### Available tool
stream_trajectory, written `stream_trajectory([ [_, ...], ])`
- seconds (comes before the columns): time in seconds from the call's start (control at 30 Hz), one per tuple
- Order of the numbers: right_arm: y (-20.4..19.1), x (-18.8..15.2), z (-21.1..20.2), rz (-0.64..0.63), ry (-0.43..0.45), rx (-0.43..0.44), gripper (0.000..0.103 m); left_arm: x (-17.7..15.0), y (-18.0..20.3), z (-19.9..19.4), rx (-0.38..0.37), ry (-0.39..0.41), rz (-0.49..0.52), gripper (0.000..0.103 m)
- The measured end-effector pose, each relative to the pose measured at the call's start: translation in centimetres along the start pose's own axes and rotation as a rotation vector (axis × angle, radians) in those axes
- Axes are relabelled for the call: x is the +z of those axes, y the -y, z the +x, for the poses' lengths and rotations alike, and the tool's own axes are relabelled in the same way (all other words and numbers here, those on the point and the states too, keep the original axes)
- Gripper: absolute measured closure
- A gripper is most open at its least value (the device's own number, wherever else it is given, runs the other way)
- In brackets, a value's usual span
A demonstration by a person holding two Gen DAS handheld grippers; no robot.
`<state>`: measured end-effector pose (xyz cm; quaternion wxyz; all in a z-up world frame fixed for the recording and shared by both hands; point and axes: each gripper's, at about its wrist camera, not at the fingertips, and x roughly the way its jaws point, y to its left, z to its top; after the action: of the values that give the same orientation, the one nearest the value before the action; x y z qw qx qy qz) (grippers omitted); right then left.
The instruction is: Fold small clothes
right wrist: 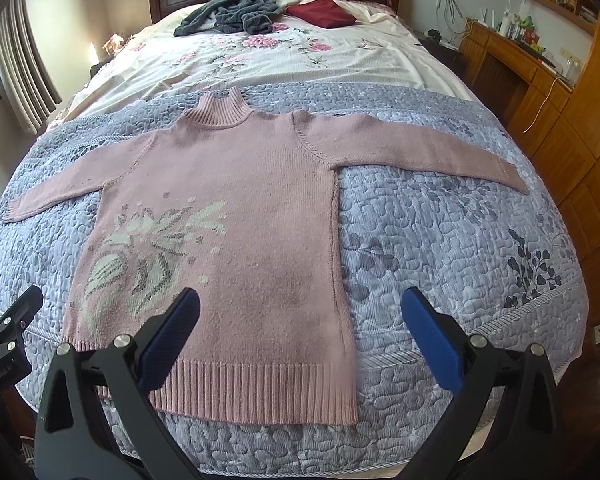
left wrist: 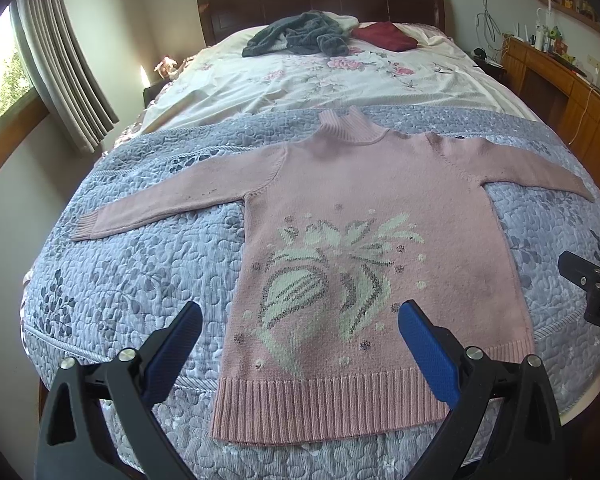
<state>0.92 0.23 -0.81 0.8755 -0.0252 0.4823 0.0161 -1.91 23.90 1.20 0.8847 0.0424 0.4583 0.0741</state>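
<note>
A small pink knitted sweater [left wrist: 364,200] [right wrist: 236,184] with a pale flower pattern lies flat, front up, on a blue-grey quilt [left wrist: 140,272] [right wrist: 440,232] at the foot of a bed. Both sleeves are spread out sideways, the collar points toward the headboard, and the ribbed hem [left wrist: 332,408] [right wrist: 260,392] is nearest me. My left gripper [left wrist: 300,320] hovers open above the hem's left half, holding nothing. Over the sweater's lower right corner my right gripper [right wrist: 300,312] hovers open and holds nothing. The right gripper's body [left wrist: 592,284] shows at the left wrist view's right edge.
Further up the bed, on a floral sheet [left wrist: 300,76] [right wrist: 284,56], lie a crumpled dark grey garment [left wrist: 300,34] [right wrist: 236,12] and a folded dark red one [left wrist: 386,36] [right wrist: 322,12]. A wooden desk [left wrist: 556,80] [right wrist: 516,68] stands to the right, curtains [left wrist: 60,60] at the left.
</note>
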Motion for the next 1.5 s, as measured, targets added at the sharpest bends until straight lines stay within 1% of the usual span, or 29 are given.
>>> stream_trajectory([
  [0.57, 0.0, 0.3, -0.1, 0.0, 0.006, 0.003, 0.003, -0.2, -0.3, 0.0, -0.011, 0.012, 0.003, 0.004],
  [0.77, 0.1, 0.4, -0.1, 0.004, 0.011, 0.011, 0.003, 0.0, -0.4, 0.5, -0.009, 0.0, -0.017, 0.004],
  [1.2, 1.7, 0.7, 0.6, 0.02, 0.024, 0.01, 0.003, 0.4, 0.7, 1.8, -0.001, -0.02, -0.005, 0.004],
  [1.27, 2.2, 0.9, 0.9, 0.028, 0.036, 0.018, 0.003, 0.9, 1.0, 2.3, -0.013, -0.023, -0.003, 0.004],
  [1.33, 3.4, 1.2, 1.4, 0.049, 0.049, 0.064, 0.003, 1.6, 1.6, 3.1, -0.026, -0.026, -0.001, 0.004],
  [1.4, 5.4, 2.1, 2.5, 0.081, 0.061, 0.105, 0.003, 2.8, 2.6, 4.3, -0.037, -0.03, 0.001, 0.004],
  [1.43, 6.7, 2.7, 3.2, 0.099, 0.059, 0.098, 0.003, 3.5, 3.1, 5.0, -0.041, -0.038, 0.001, 0.004],
  [1.5, 9.6, 4.3, 4.6, 0.123, 0.059, 0.055, 0.003, 5.4, 4.4, 6.5, -0.061, -0.039, -0.008, 0.004],
])
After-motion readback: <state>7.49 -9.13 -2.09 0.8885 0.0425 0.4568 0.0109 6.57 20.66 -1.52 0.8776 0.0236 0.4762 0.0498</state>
